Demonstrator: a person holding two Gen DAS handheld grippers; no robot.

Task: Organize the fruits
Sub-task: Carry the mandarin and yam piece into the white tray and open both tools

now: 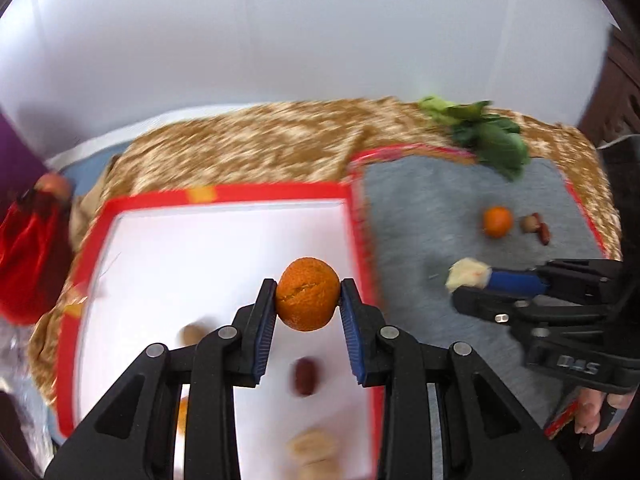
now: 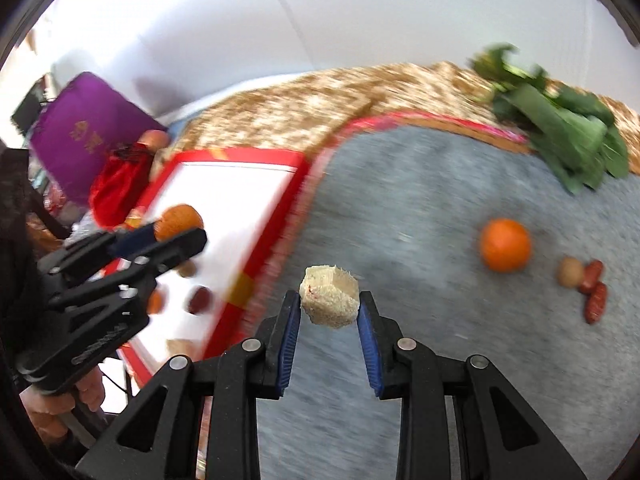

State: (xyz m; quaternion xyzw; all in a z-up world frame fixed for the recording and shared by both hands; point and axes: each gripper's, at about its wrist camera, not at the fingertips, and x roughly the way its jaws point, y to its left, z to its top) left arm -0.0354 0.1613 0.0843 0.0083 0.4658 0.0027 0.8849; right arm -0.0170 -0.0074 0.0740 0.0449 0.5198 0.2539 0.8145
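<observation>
Left tool (image 1: 308, 294) gripping a tangerine (image 1: 307, 293) above white tray (image 1: 224, 248), right tool (image 2: 330, 304) gripping a pale crumbly block (image 2: 330, 295) over grey mat (image 2: 420, 208), mottled brown cloth (image 1: 248, 148) on the surface, white wall (image 1: 320, 32) behind.

Orange with split, wrinkled peel (image 1: 307, 294) was held aloft over red-rimmed white tray (image 1: 224, 194). Pale crumbly block with small red spot (image 2: 329, 297) was held aloft right of tray, above grey mat (image 2: 420, 200). Smooth round orange (image 2: 505, 245) was laid on mat, well right of tray; tan nut (image 2: 571, 272) and two red dates (image 2: 594, 288) were clustered farther right. Inside tray were seen dark red date (image 1: 306, 376), tan round piece (image 1: 192, 334), partly hidden orange (image 1: 183, 414), blurred pale lumps (image 1: 314, 452).
</observation>
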